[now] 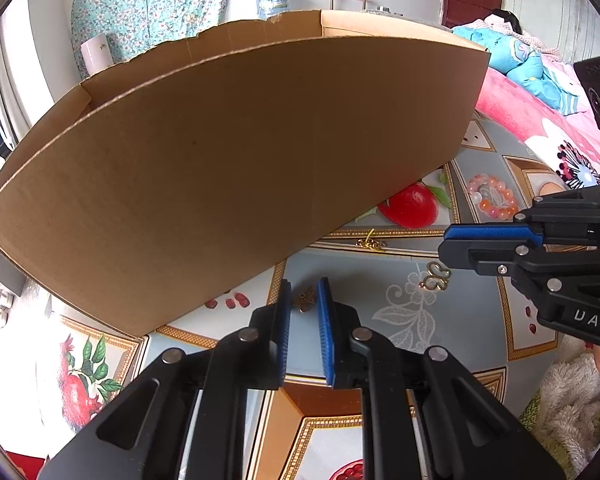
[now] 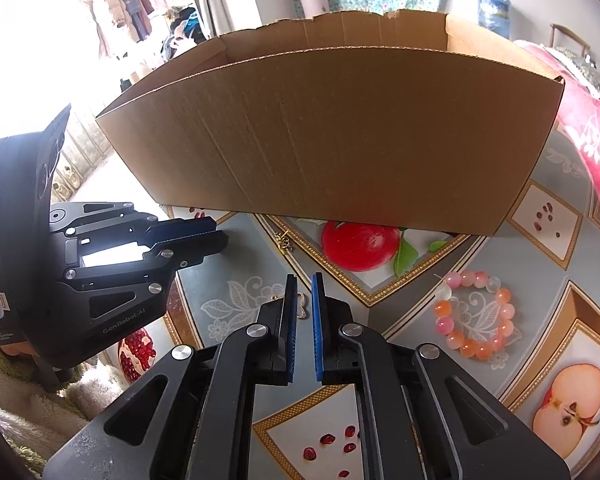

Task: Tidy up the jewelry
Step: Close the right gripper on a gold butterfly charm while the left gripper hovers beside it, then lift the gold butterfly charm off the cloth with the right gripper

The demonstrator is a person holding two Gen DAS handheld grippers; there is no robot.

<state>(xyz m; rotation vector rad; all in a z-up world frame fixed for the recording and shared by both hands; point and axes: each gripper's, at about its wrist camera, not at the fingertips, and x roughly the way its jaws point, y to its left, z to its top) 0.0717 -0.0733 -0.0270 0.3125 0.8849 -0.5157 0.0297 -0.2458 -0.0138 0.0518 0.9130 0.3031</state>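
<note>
My left gripper (image 1: 304, 290) points down at the patterned tablecloth, and its blue pads close on a small bronze flower charm (image 1: 305, 299) that fills the narrow gap between them. From the right wrist view the left gripper (image 2: 219, 235) shows side-on, with the charm hidden. My right gripper (image 2: 303, 280) is shut and holds nothing. It hovers just over a gold butterfly piece (image 2: 301, 307), which lies on the cloth (image 1: 434, 277) beside its tips (image 1: 444, 246). A pink and orange bead bracelet (image 2: 476, 316) lies to the right. A small gold chain piece (image 1: 370, 243) rests near the box.
A large open cardboard box (image 1: 240, 152) stands right behind both grippers and fills the far side of the table (image 2: 340, 140). A pink blanket (image 1: 540, 120) lies beyond the table on the right. A fuzzy sleeve (image 1: 568, 400) shows behind the right gripper.
</note>
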